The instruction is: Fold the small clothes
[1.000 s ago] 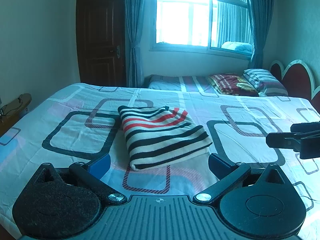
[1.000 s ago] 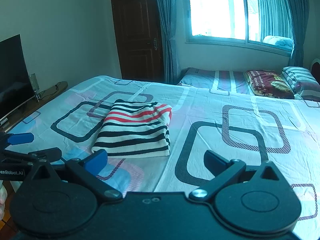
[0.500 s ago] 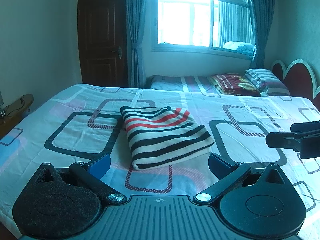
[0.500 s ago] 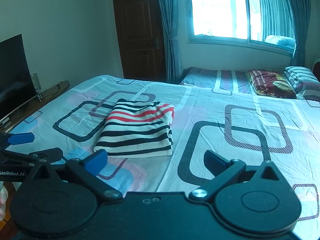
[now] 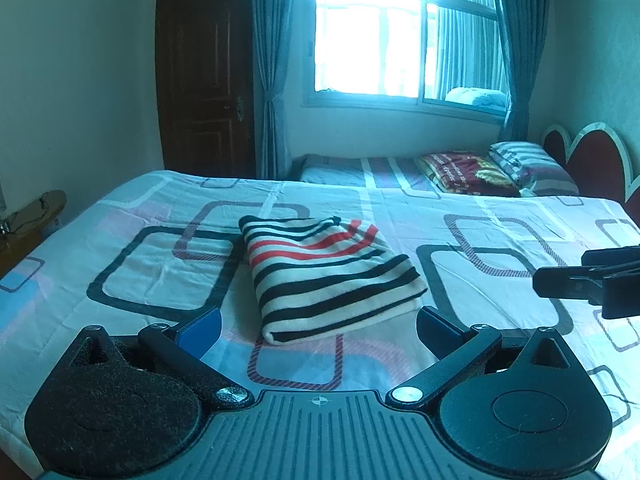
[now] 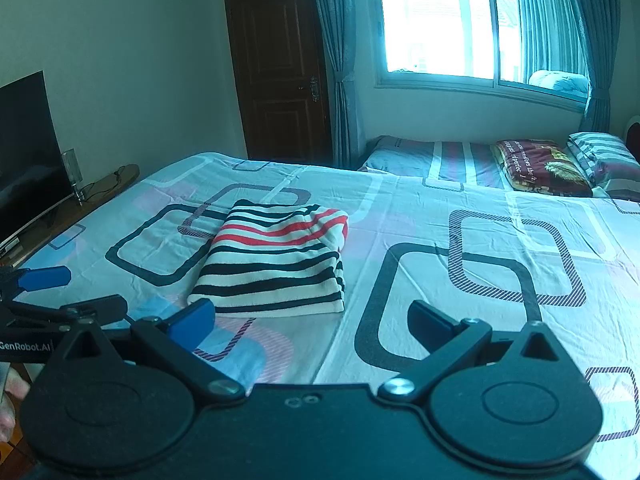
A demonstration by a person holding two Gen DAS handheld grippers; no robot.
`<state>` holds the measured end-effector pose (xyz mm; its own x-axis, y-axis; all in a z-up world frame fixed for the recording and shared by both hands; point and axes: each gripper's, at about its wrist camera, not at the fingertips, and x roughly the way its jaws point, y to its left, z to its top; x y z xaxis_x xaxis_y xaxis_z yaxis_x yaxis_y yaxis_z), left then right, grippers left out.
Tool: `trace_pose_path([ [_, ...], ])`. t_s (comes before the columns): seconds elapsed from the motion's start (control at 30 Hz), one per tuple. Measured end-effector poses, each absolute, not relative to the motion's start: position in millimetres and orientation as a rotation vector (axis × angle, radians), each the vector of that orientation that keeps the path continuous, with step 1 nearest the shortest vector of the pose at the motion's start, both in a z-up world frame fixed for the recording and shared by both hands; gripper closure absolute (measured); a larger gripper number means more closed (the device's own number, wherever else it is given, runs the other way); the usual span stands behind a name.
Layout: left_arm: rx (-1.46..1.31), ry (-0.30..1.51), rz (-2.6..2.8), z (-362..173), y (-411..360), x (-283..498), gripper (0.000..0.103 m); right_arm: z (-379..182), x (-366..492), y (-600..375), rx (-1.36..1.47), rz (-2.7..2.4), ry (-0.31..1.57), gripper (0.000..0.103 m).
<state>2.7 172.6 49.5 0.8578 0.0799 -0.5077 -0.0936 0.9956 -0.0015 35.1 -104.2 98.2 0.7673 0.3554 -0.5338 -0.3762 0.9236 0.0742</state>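
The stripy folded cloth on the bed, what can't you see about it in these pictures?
- What garment the stripy folded cloth is: both views show only the folded outer layers.
- Its underside: hidden against the bed sheet in both views.
- Its far edge: left wrist view, hidden by its own raised top.
- Any label: too small in both views.

Right gripper [image 6: 310, 320] is hovering above the bed [image 6: 460, 280], fingers spread wide, gripping nothing. Folded striped garment [image 6: 276, 260] is lying flat on the sheet just ahead, left of centre. Left gripper [image 6: 66, 290] is showing at the left edge, also spread. TV [image 6: 24, 152] is standing by the wall.
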Motion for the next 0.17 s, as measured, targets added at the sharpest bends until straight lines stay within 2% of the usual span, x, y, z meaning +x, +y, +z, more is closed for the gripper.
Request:
trace_pose_path([
  [0.17,-0.024,0.518,0.087,49.3,171.0,1.4,0.000,98.5,35.9,-100.3,-0.038,0.399,0.567,0.001],
])
